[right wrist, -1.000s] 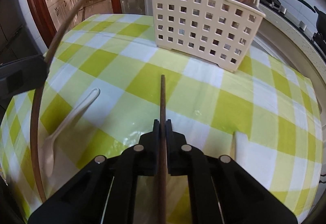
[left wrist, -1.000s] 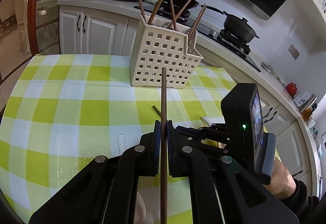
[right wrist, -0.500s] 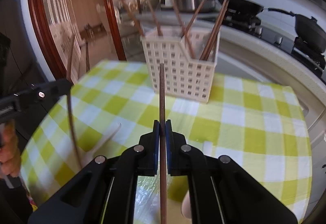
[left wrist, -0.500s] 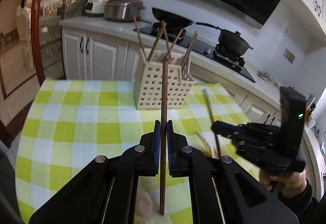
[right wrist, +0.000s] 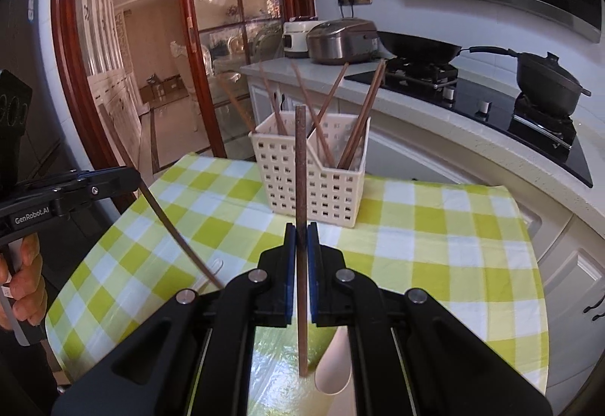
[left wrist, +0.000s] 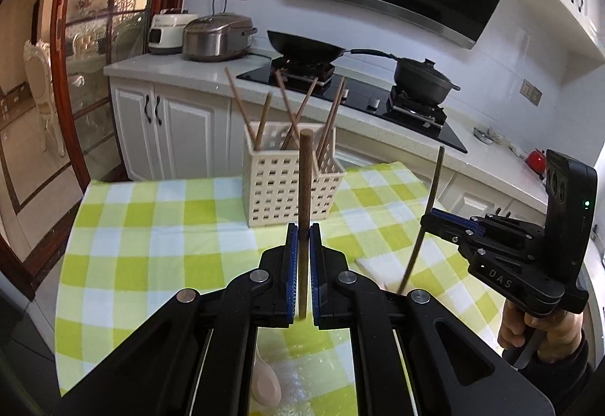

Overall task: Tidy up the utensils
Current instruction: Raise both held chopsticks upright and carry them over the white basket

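Spreading under both grippers, the green-checked tablecloth covers the table, and the white perforated utensil holder stands ahead of the left gripper, just beyond its fingertips and lower down. That holder already carries several brown chopsticks leaning in its compartments.

Each gripper is clamped on one brown chopstick, held roughly upright above the cloth. The left chopstick rises between the blue pads, its top overlapping the holder's rim in view. The right gripper is closed on the right chopstick, with the holder ahead and slightly to its right. Below and behind the right gripper's fingers a pale spoon lies on the cloth; which compartment it belongs in I cannot tell.

To do the drop well, I judge each stick should travel forward until its lower end clears the rim, stay near vertical, then descend into a gap between the leaning sticks before the pads loosen. One at a time avoids the two sticks crossing.
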